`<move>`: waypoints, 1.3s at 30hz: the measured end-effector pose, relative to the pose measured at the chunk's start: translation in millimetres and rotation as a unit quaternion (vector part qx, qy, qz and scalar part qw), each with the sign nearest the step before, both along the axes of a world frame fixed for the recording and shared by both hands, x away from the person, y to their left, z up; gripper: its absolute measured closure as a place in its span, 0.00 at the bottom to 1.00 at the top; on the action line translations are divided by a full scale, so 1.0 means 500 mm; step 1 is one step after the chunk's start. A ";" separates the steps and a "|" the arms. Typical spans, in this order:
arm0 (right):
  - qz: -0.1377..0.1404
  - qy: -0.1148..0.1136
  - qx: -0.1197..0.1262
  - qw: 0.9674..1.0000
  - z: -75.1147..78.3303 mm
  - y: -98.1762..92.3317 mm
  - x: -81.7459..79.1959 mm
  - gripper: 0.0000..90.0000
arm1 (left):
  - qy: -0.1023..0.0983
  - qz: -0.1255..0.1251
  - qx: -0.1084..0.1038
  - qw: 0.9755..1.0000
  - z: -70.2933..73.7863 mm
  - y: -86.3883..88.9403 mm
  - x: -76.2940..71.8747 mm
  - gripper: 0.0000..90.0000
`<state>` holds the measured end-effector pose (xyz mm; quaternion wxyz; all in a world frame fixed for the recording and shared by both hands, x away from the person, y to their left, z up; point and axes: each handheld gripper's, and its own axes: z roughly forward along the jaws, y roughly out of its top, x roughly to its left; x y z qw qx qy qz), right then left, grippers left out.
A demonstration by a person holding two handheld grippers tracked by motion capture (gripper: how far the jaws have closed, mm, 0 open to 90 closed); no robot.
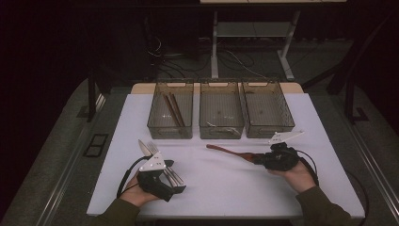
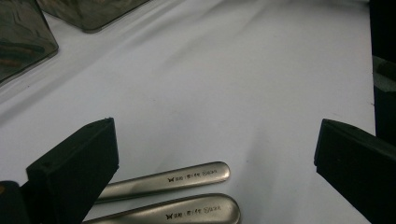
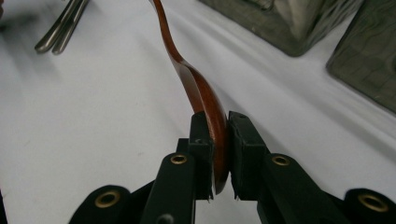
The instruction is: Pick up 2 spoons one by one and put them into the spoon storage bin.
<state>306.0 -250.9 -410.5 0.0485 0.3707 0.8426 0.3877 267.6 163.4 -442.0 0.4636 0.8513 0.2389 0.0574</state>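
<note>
On the white tabletop (image 1: 226, 183) I count three clear bins in a row: the left bin (image 1: 170, 112) holds two brown sticks (image 1: 173, 110), while the contents of the middle bin (image 1: 221, 113) and right bin (image 1: 268, 112) are too small to make out. My right claw (image 3: 215, 154) is clamped on the bowl of the one wooden spoon (image 1: 230, 152), its handle pointing toward the tabletop's centre. My left claw (image 2: 215, 154) stands wide open around nothing, over two metal utensils (image 2: 187, 196) whose heads are cut off.

Three clear bins (image 1: 221, 115) in row at white table (image 1: 226, 188) far edge; chopsticks (image 1: 173, 110) in left bin.
</note>
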 end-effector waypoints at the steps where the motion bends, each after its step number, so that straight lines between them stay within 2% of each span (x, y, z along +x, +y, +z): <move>1: -0.002 -0.004 -0.001 1.000 0.002 0.000 0.002 0.89 | 0.000 0.001 -0.001 1.000 0.000 0.000 0.000 0.00; 15: -0.041 -0.027 0.022 0.999 0.045 0.000 0.029 0.89 | 0.001 -0.002 0.000 1.000 -0.001 -0.002 -0.001 0.00; 20: -0.050 -0.039 0.012 0.998 0.052 0.009 0.038 0.89 | 0.001 -0.003 0.003 1.000 -0.001 -0.002 -0.001 0.00; 32: -0.081 -0.061 0.014 0.995 0.081 0.027 0.063 0.89 | 0.002 -0.002 -0.001 1.000 -0.001 -0.003 -0.002 0.00; 39: -0.105 -0.072 0.007 0.992 0.091 0.046 0.098 0.90 | 0.003 0.000 -0.007 1.000 -0.001 -0.004 -0.002 0.00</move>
